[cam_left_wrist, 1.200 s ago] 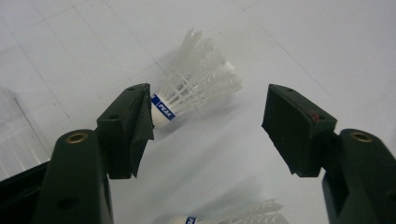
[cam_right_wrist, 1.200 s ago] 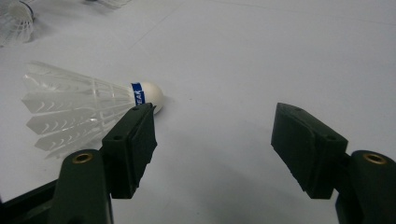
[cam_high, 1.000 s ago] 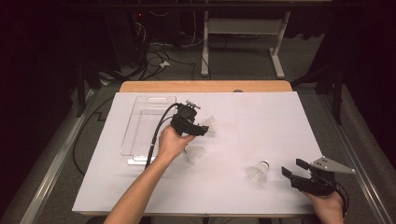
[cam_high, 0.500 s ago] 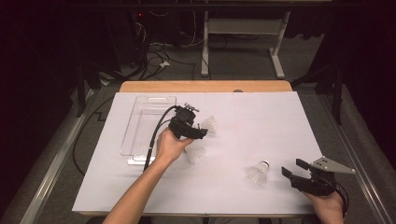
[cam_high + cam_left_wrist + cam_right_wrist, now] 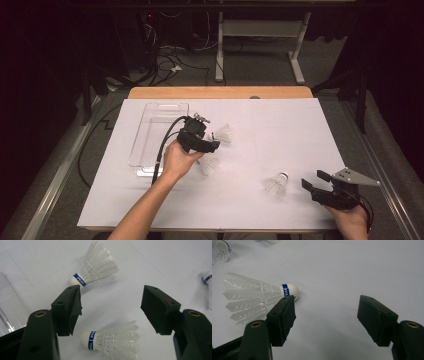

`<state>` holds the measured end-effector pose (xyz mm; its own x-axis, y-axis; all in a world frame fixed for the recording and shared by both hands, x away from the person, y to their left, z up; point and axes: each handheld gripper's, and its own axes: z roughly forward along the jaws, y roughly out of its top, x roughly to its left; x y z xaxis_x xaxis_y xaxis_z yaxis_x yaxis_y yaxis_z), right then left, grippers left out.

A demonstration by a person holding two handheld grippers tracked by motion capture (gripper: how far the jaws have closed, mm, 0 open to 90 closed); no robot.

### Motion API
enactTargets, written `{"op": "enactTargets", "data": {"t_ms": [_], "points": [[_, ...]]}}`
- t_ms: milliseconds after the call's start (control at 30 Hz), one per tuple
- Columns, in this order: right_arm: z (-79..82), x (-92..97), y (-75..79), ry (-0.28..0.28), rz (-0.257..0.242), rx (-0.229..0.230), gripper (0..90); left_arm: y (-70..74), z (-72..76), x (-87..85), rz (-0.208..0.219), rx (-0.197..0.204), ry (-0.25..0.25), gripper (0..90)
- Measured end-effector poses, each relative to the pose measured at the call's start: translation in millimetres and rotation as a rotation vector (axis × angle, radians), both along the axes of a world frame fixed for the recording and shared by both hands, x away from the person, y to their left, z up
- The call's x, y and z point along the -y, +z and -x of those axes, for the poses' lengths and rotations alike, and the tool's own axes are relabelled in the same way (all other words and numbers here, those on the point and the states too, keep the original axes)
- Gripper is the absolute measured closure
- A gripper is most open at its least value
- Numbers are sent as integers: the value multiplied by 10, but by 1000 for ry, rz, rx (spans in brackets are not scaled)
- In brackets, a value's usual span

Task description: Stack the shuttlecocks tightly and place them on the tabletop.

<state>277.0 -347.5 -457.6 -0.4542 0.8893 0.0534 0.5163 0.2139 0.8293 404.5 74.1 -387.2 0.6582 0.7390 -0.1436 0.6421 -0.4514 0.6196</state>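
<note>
Three white feathered shuttlecocks with blue bands lie on the white table cover (image 5: pixel 280 130). My left gripper (image 5: pixel 216 145) hovers open between two of them: a far shuttlecock (image 5: pixel 223 134) (image 5: pixel 96 265) just past its tips and a near shuttlecock (image 5: pixel 209 165) (image 5: pixel 112 342) under its jaws. Nothing is between the jaws of the left gripper (image 5: pixel 112 293). The third shuttlecock (image 5: pixel 276 185) (image 5: pixel 257 300) lies at the front right, cork pointing toward my right gripper (image 5: pixel 312 181). In its own view the right gripper (image 5: pixel 327 307) is open and empty, its left jaw beside the cork.
A clear plastic tray (image 5: pixel 150 125) stands left of the left hand, and its edge (image 5: pixel 5 315) shows at the left of the left gripper view. A cable (image 5: pixel 162 147) trails from the left gripper over the tray. The wooden table edge (image 5: pixel 220 92) runs along the back.
The left gripper has shifted slightly toward the person, over the near shuttlecock. The right gripper and the shuttlecocks have stayed put.
</note>
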Motion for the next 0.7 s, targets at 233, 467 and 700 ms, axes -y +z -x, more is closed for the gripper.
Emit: {"op": "enactTargets", "data": {"t_ms": [233, 467, 700], "points": [[0, -1, -1, -3, 1, -3, 309, -17, 57, -39, 3, 1, -4, 334], [-1, 0, -2, -5, 3, -3, 309, -27, 129, -86, 22, 1, -5, 334], [1, -1, -2, -5, 3, -4, 310, -28, 194, -112, 25, 7, -8, 334]]}}
